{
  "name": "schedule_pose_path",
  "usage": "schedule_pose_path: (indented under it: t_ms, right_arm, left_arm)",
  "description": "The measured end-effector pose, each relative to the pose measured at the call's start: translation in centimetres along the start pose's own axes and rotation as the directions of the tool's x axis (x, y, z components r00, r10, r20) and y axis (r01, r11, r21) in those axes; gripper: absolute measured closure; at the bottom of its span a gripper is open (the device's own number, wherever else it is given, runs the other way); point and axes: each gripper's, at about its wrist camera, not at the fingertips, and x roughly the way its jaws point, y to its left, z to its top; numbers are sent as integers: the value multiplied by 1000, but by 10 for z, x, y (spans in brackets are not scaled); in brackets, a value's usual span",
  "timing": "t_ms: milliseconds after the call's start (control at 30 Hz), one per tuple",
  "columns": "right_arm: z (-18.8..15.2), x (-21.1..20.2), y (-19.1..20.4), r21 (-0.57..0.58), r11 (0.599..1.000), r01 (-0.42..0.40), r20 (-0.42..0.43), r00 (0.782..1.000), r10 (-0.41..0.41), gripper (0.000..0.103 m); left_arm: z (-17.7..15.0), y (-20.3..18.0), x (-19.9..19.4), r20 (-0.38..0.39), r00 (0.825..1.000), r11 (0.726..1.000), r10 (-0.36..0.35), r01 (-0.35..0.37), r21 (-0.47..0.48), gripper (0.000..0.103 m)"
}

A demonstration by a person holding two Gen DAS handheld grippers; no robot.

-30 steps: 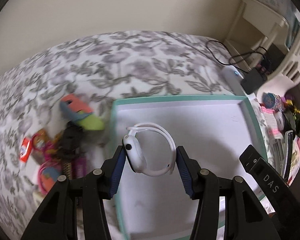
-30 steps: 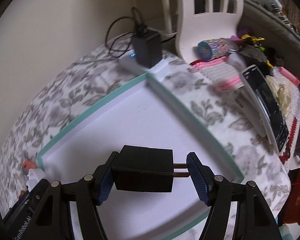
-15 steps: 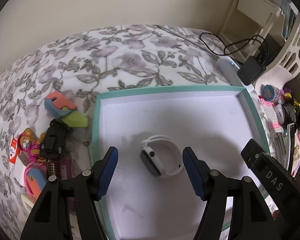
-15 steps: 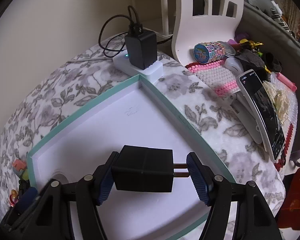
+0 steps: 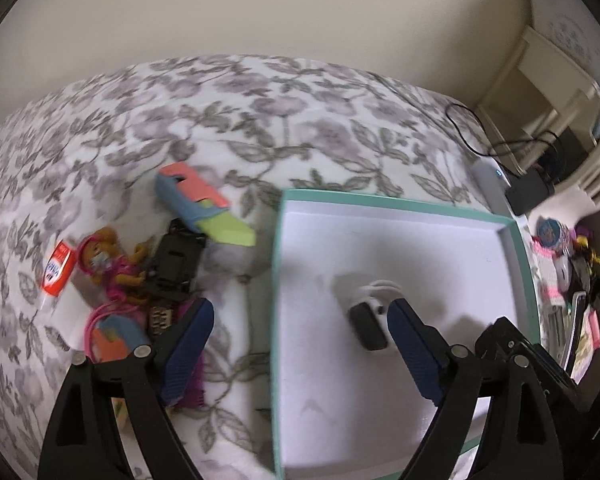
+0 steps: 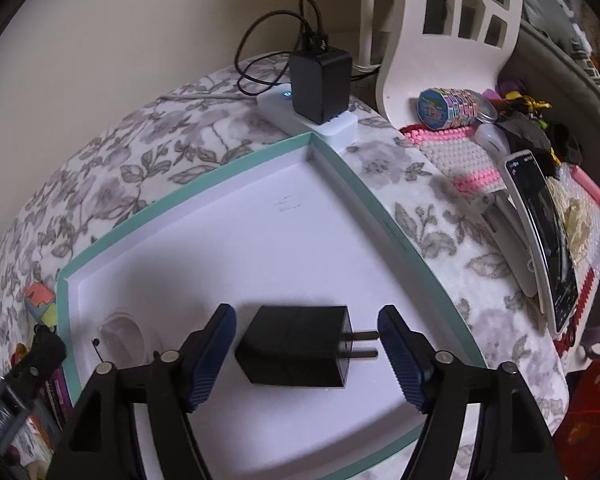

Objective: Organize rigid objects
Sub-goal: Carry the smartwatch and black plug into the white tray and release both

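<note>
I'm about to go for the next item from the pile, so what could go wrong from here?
1. The right hand-held gripper, its jaws just opened, flanks the black charger closely; pulling away sideways could drag it by its prongs.
2. The left hand-held gripper straddles the teal box wall; its right finger is close beside the white smartwatch and might knock it.
3. The toys lie tangled, so one grasp may lift several.

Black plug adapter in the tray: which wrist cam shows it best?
Right wrist. The black plug adapter lies whole and sharp on the tray floor between the open right tongs, prongs clear of the pad. Left wrist view doesn't show it at all.
</note>
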Motion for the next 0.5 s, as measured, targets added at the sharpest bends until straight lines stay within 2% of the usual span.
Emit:
schedule_pose_path:
  t_ms: [267,367,500]
  right_arm:
    - [-5,-7,12,-77,997,-15,43,999,19,11]
    - [-8,-15,18,-112,993,-42,80,995,51,0]
    - [-12,-25,31,-163,983,-80,112,989,99,0]
  left_arm:
    - [-3,42,-6,-5,1000,990,13,-13,-139,13]
    - [-2,60,-13,15,999,981,33,-30,-189,13]
    - [-1,87,-27,56,997,964,48,-31,-266,13]
